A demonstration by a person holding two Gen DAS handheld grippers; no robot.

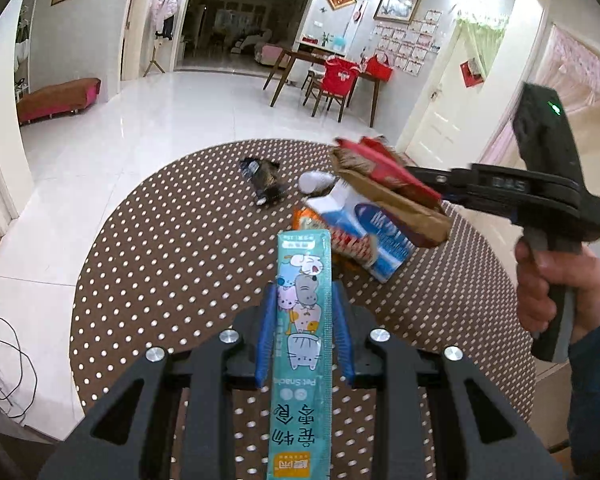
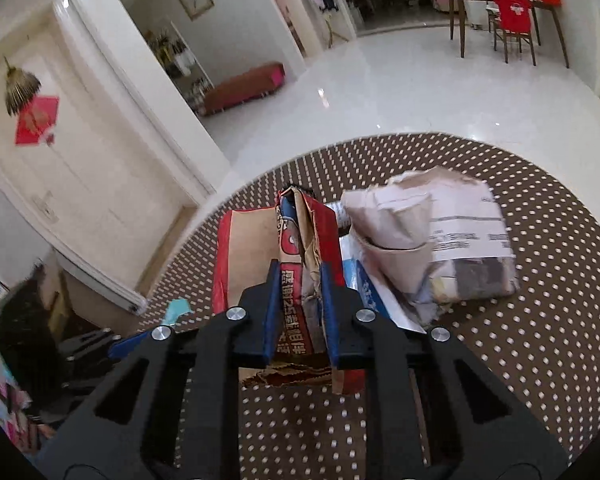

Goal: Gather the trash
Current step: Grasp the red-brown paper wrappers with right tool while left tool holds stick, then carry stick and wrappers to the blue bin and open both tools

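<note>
**Inspector:** Report both tools and their loads.

**Operator:** My left gripper point(image 1: 304, 332) is clenched on a teal pet-snack sachet point(image 1: 303, 320), held lengthwise between the blue pads point(image 1: 265, 336), above the near part of the dotted brown table point(image 1: 160, 280). My right gripper point(image 2: 300, 312) is clamped on a flattened red-and-brown carton point(image 2: 296, 264), lifted clear over the pile.

**Inspector:** Handling characteristics?

**Operator:** The sachet I judge light, limp and slick-surfaced; gripped mid-length it should stay put, though the free end may flop. The carton looks light, creased and fairly stiff along its folds. The pads pinch a folded ridge, which I rate a sound hold; the loose flap to the left could catch on things.

**Inspector:** What remains on the table?

**Operator:** In the middle, a blue-and-white box point(image 1: 374, 236) lying on an orange wrapper point(image 1: 306, 218); a crumpled paper wad point(image 2: 432, 240) to the right in my right camera; farther off, a dark crushed wrapper point(image 1: 266, 178) and a small white piece point(image 1: 314, 180).

**Inspector:** Risk?

**Operator:** The wad is soft and bulky; I would take it at a firm crease.
</note>
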